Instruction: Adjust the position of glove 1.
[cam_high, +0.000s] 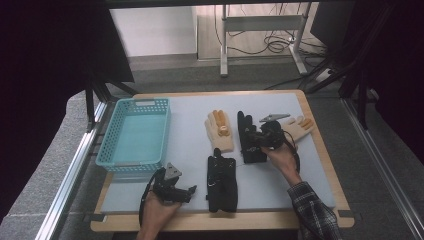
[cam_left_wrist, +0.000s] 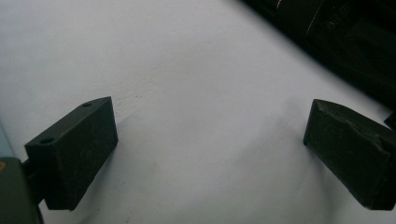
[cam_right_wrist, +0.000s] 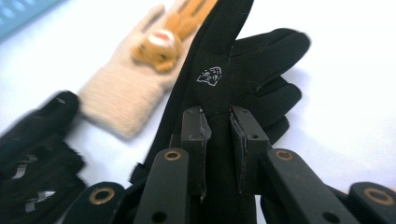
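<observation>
Two pairs of gloves lie on the pale mat (cam_high: 190, 120). My right gripper (cam_high: 257, 141) (cam_right_wrist: 219, 119) is shut on a black glove (cam_high: 247, 131) (cam_right_wrist: 243, 60) with a white logo, pinching it by its edge. A beige knit glove (cam_high: 220, 132) (cam_right_wrist: 130, 91) with an orange figure lies just left of it. Its beige twin (cam_high: 301, 126) lies at the right, behind the right hand. A second black glove (cam_high: 222, 182) (cam_right_wrist: 32, 154) rests near the front edge. My left gripper (cam_high: 189, 192) (cam_left_wrist: 210, 135) stands open over bare mat, just left of that glove (cam_left_wrist: 345, 42).
A teal plastic basket (cam_high: 114, 145) with nothing in it stands at the table's left side. The wooden table edge (cam_high: 320, 145) frames the mat. Beyond the table are a grey floor, desk legs (cam_high: 224, 45) and cables.
</observation>
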